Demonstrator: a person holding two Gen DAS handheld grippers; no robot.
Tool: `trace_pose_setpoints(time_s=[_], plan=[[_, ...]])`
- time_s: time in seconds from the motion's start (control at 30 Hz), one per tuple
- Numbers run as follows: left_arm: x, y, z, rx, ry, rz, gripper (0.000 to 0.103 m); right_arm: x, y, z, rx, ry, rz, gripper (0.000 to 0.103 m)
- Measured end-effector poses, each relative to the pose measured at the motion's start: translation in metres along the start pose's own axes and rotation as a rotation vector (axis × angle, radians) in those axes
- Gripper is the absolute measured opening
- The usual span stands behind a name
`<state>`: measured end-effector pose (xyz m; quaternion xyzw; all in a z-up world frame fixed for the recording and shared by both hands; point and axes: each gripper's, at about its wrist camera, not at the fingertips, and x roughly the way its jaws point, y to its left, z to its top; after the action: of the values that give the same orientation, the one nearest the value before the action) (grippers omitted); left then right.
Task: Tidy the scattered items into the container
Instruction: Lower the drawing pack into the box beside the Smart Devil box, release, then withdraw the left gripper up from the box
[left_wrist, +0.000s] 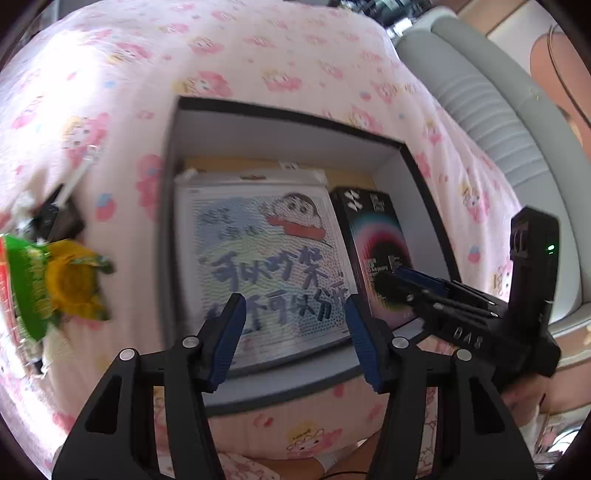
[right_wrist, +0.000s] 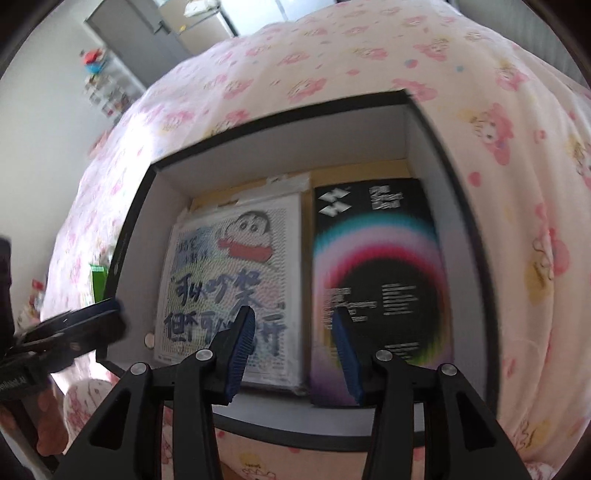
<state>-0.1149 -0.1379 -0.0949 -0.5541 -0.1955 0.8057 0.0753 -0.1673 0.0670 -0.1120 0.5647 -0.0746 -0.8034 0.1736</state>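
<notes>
**Both hand-held grippers over the box, nothing in either one**

So the container here is a shallow box with black rims and white walls, sitting on a bed with a pink cartoon-print sheet. Two things already lie flat inside it, side by side: a white packet with a cartoon drawing and handwritten characters on the left, and a black box with a rainbow ring on the right, just beside the packet.

The left hand-held gripper hangs above the near edge of the container, blue pads spread wide apart, empty. The right hand-held gripper is the same deal: spread wide, nothing between the pads, pointing down roughly at the seam between the packet and the black box.

Still out on the sheet to the left of the container: a green and yellow snack bag, with a dark object and some white wrapping just above it (too blurry to say what those are).
</notes>
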Motion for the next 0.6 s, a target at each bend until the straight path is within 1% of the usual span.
trace_pose_setpoints(time_s=[0.13, 0.2, 0.23, 0.27, 0.3, 0.37, 0.43, 0.53, 0.6], plan=[[0.025, -0.009, 0.002, 0.02, 0.07, 0.029, 0.053, 0.013, 0.004, 0.001, -0.033, 0.043, -0.05, 0.04], [0.038, -0.009, 0.004, -0.003, 0.124, -0.004, 0.053, 0.022, 0.006, 0.001, -0.046, 0.084, -0.037, 0.04], [0.042, -0.008, 0.006, -0.011, 0.142, -0.026, 0.05, 0.027, 0.008, 0.001, -0.062, 0.112, -0.017, 0.04], [0.044, -0.006, 0.008, -0.02, 0.147, -0.025, 0.05, 0.033, 0.009, 0.0, -0.077, 0.149, 0.014, 0.039], [0.044, -0.005, 0.01, -0.02, 0.143, -0.004, 0.05, 0.038, 0.009, 0.0, -0.079, 0.174, 0.026, 0.039], [0.047, -0.005, 0.011, -0.008, 0.151, 0.028, 0.05, 0.047, 0.008, -0.001, -0.095, 0.21, 0.03, 0.039], [0.05, -0.003, 0.012, -0.008, 0.163, 0.026, 0.05, 0.052, 0.01, -0.003, -0.103, 0.22, 0.036, 0.042], [0.049, -0.001, 0.01, -0.026, 0.142, 0.016, 0.05, 0.054, 0.017, -0.006, -0.112, 0.216, 0.047, 0.053], [0.042, 0.001, 0.007, -0.035, 0.107, -0.008, 0.05, 0.049, 0.018, -0.007, -0.109, 0.189, 0.034, 0.053]])
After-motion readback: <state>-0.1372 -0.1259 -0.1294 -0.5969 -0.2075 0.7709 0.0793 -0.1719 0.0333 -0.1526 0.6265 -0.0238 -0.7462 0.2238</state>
